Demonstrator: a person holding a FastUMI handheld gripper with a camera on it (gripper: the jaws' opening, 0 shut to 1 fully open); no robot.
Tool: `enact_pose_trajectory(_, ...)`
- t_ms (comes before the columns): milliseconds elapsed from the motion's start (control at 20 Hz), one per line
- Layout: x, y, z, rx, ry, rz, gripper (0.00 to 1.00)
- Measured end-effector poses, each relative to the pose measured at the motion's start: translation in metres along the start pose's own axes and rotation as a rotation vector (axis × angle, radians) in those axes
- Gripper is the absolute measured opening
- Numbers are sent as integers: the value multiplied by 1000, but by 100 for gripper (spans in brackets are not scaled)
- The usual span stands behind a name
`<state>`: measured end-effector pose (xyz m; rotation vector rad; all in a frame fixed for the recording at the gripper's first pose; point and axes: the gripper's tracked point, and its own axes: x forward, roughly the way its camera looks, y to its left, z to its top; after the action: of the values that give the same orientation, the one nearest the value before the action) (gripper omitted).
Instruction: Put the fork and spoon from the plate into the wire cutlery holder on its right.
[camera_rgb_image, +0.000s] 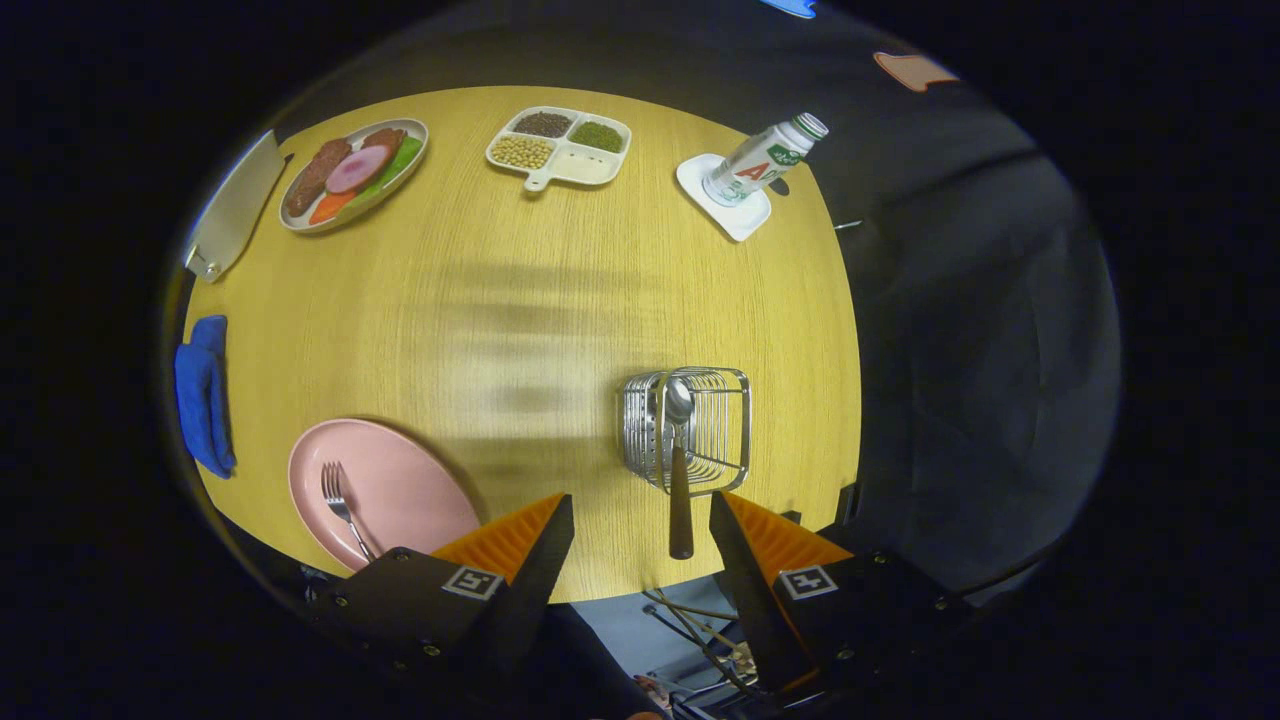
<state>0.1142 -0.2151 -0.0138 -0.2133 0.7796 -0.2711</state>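
Ahead of my hand-held gripper (640, 535), fingers apart: spoon (680, 470) standing in holder (690, 425) on the surface (540, 300). Left of holder: plate (400, 490) bearing fork (343, 505). Far side: food plate (352, 172), divided tray (560, 148), bottle (762, 160) on coaster (725, 205).

Wire cutlery holder (688, 428): a shiny metal basket standing upright on the yellow wooden table. Spoon (680, 460): steel bowl down inside the holder, dark brown handle rising out over its near rim. Pink plate (400, 480): round, lying well left of the holder. Fork (343, 505): silver, lying flat on the plate, tines pointing away.
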Motion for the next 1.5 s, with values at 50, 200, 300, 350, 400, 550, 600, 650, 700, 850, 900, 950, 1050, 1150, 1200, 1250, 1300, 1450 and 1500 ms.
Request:
enact_pose_trajectory(50, -4, 6, -1, -9, -3, -4, 85)
enact_pose_trajectory(200, -14, 28, -1, -30, -21, -4, 85)
enact_pose_trajectory(300, -17, 45, -3, -52, -30, 0, 85)
enact_pose_trajectory(350, -19, 54, -3, -65, -34, 4, 85)
enact_pose_trajectory(400, -21, 63, -4, -80, -37, 8, 85)
enact_pose_trajectory(550, -26, 90, -8, -124, -45, 24, 85)
enact_pose_trajectory(600, -26, 99, -10, -135, -46, 31, 85)
enact_pose_trajectory(650, -26, 107, -12, -143, -46, 39, 85)
enact_pose_trajectory(700, -26, 116, -15, -153, -46, 48, 85)
enact_pose_trajectory(850, -23, 140, -25, -180, -42, 72, 85)
enact_pose_trajectory(900, -25, 149, -28, -190, -39, 81, 85)
enact_pose_trajectory(950, -23, 157, -33, -200, -34, 91, 85)
enact_pose_trajectory(1050, -17, 173, -42, -221, -22, 111, 85)
enact_pose_trajectory(1150, -10, 187, -53, -237, -6, 133, 85)
enact_pose_trajectory(1200, -6, 192, -59, -242, 3, 146, 85)
enact_pose_trajectory(1250, -3, 197, -66, -247, 11, 158, 85)
enact_pose_trajectory(1300, 2, 203, -72, -256, 21, 168, 85)
enact_pose_trajectory(1450, 15, 213, -88, -283, 45, 184, 85)
enact_pose_trajectory(1500, 19, 217, -91, -288, 47, 189, 85)
